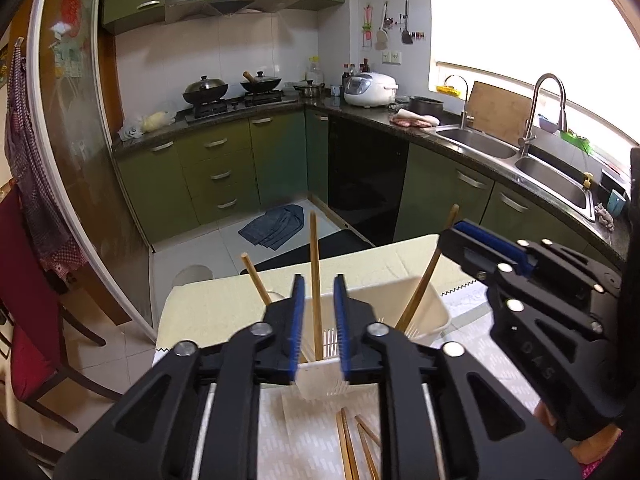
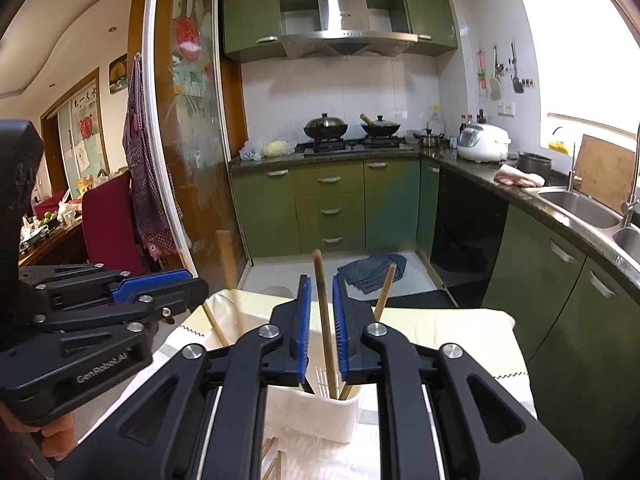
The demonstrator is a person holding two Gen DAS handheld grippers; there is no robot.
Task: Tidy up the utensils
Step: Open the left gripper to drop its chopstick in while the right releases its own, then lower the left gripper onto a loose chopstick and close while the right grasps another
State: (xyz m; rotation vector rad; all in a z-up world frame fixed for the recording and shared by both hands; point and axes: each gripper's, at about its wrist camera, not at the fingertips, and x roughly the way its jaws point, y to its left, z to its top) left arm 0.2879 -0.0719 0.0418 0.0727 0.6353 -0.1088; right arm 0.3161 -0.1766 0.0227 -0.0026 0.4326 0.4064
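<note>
A white plastic utensil holder [image 1: 430, 312] [image 2: 316, 416] stands on the table. Three wooden chopsticks stand in it: one upright [image 1: 316, 280] [image 2: 326, 320], one leaning right [image 1: 426, 276] [image 2: 384, 288], one leaning left [image 1: 256, 284] [image 2: 214, 326]. My left gripper [image 1: 319, 320] is open above the holder, its pads either side of the upright chopstick with gaps. My right gripper [image 2: 321, 320] is open too, its pads flanking the same chopstick without touching. Several loose chopsticks [image 1: 354, 448] [image 2: 272, 462] lie on the mat in front of the holder.
The table has a pale yellow cloth [image 1: 208, 312] and a white patterned mat [image 1: 304, 440]. A red chair [image 1: 24, 320] stands at the left. Green kitchen cabinets [image 1: 224, 168], a stove with woks [image 1: 206, 90], a sink [image 1: 552, 178] and a grey rag [image 1: 276, 224] on the floor lie beyond.
</note>
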